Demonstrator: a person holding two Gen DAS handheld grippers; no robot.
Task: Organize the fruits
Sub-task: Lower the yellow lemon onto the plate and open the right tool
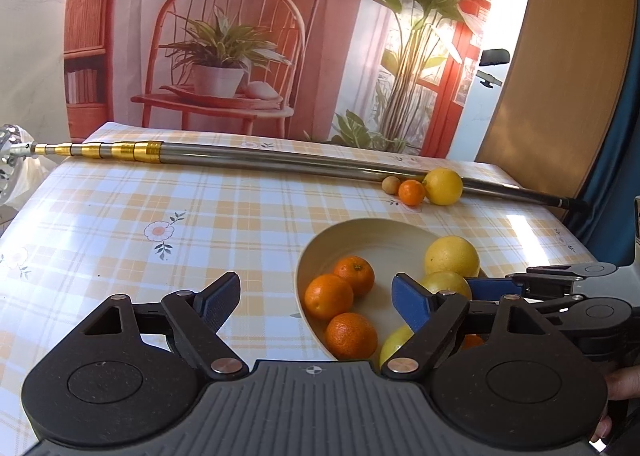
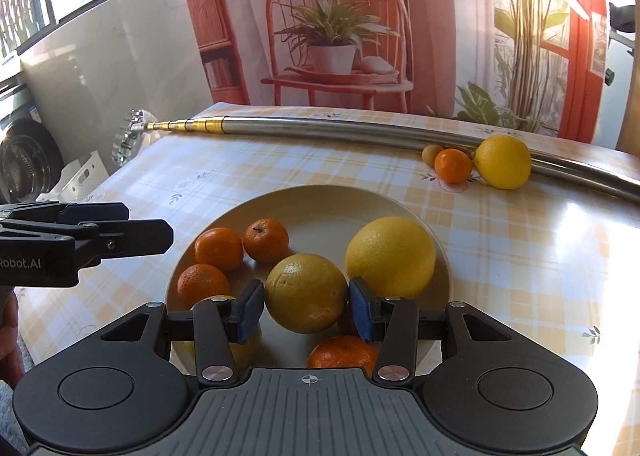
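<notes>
Lemon [image 2: 306, 292] clamped between right gripper [image 2: 306, 310] fingers, over the plate [image 2: 320, 196]. Left gripper [image 1: 316, 302] wide open, empty. Next up, likely: release, then fetch tabletop strays by the pole [image 2: 340, 128].

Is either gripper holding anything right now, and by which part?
The right gripper grips a yellow citrus fruit by its two sides, over the plate. The left gripper is open, holding nothing.
</notes>
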